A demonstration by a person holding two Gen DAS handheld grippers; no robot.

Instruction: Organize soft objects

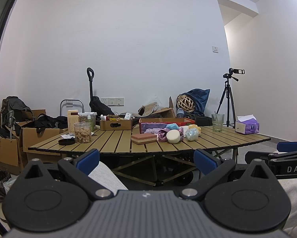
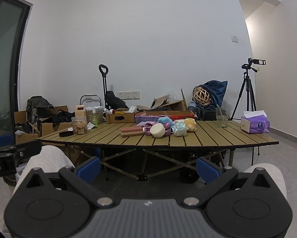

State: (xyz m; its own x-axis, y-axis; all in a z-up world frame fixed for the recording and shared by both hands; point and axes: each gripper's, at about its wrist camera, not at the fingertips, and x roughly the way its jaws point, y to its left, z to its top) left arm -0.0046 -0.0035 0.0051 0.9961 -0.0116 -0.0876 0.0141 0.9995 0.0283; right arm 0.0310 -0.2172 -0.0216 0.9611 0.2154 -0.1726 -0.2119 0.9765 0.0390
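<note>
A cluster of soft objects lies on the slatted folding table (image 1: 112, 142) (image 2: 217, 136): a pink-and-tan sponge block (image 1: 144, 138) (image 2: 131, 131), a round white sponge (image 1: 173, 136) (image 2: 157, 130), a purple satin scrunchie (image 1: 162, 135) (image 2: 148, 128), a blue puff (image 1: 172, 126) (image 2: 165, 120), a pale blue mesh ball (image 1: 192, 134) (image 2: 179, 129) and a yellow puff (image 1: 194, 127) (image 2: 190, 124). A red open box (image 1: 166, 123) (image 2: 164, 115) stands behind them. My left gripper (image 1: 146, 161) and right gripper (image 2: 147, 168) are both open and empty, held low in front of the table, well short of it.
A jar of snacks (image 1: 83, 132) with its black lid (image 1: 66, 141) beside it, a cardboard tray (image 1: 115, 124), a glass (image 1: 217, 122) and a tissue pack (image 1: 247, 127) also stand on the table. Cardboard boxes (image 1: 7, 150) and a tripod (image 1: 227, 101) stand around it. My knees sit below the grippers.
</note>
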